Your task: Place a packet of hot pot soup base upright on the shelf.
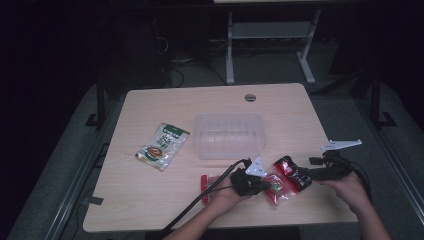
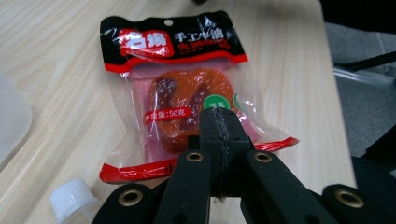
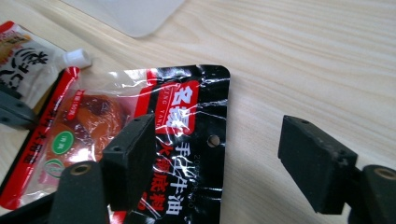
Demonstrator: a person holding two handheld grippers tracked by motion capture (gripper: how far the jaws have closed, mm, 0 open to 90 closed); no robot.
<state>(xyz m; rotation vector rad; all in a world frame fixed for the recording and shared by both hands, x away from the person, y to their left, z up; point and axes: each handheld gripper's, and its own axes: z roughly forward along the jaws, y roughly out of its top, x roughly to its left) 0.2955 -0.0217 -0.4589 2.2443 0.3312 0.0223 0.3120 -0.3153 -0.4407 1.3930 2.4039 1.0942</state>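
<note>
dim lab: bare wooden desk (image 1: 150, 200), floor cables (image 1: 170, 65), metal frame legs (image 1: 230, 55)

black tool (image 2: 219, 135), brass screws — trailing black cable

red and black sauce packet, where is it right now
The red and black sauce packet lies flat near the table's front edge in the high view, between the left gripper and right gripper.

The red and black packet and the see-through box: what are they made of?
The red and black packet looks like shiny thin plastic film: it crinkles and glints, and its clear window shows orange filling. The see-through box seems cloudy, stiffer plastic, since the table shows faintly through it.
</note>
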